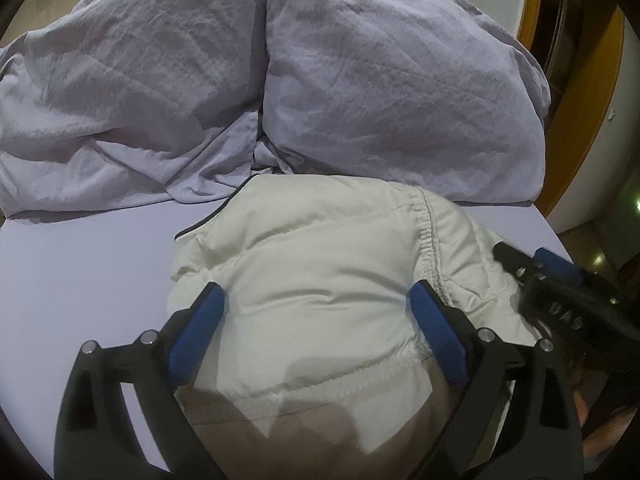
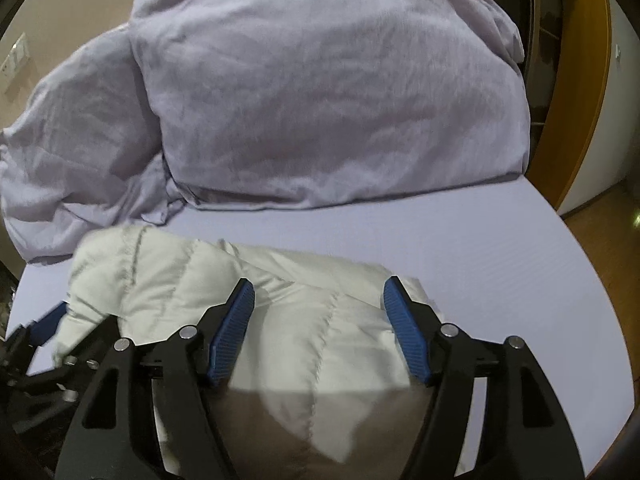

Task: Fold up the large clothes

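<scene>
Both grippers' spread jaws straddle the white puffer jacket (image 1: 320, 280) without pinching it.

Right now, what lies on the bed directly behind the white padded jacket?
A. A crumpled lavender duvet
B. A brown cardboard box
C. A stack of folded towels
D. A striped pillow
A: a crumpled lavender duvet is heaped on the bed just past the white padded jacket.

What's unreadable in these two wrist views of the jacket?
- Puffy white quilted jacket: near hem cut off by the bottom edge and shadowed, left wrist view.
- Its left part: motion-blurred, right wrist view.
- Right gripper: blurred, cut by the edge, left wrist view.
- Crumpled lilac duvet hides the bed's far end.
</scene>
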The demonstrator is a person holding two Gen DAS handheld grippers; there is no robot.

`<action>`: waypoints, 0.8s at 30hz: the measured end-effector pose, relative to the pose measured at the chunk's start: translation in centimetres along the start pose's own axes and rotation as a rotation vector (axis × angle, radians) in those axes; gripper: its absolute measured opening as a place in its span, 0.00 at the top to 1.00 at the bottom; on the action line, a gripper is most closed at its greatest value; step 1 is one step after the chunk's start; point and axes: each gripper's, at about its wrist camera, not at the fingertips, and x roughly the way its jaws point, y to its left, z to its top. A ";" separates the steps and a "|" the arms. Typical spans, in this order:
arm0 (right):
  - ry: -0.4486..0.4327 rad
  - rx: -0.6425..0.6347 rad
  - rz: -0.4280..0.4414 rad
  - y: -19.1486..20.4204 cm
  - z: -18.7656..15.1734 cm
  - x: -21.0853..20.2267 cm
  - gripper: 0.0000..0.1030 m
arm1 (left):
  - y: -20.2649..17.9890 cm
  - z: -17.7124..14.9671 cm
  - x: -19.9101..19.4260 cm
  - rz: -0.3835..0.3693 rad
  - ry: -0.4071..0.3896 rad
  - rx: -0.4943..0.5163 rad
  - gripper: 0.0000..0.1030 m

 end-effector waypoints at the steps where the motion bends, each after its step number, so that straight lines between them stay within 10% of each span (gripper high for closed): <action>1: -0.002 -0.002 -0.002 0.0 -0.2 0.0 0.33 | -0.1 -0.1 0.0 0.000 -0.002 0.002 0.09; 24: -0.021 0.023 -0.004 -0.5 -1.8 2.3 0.29 | -0.4 -0.6 1.2 -0.007 -0.028 0.009 0.05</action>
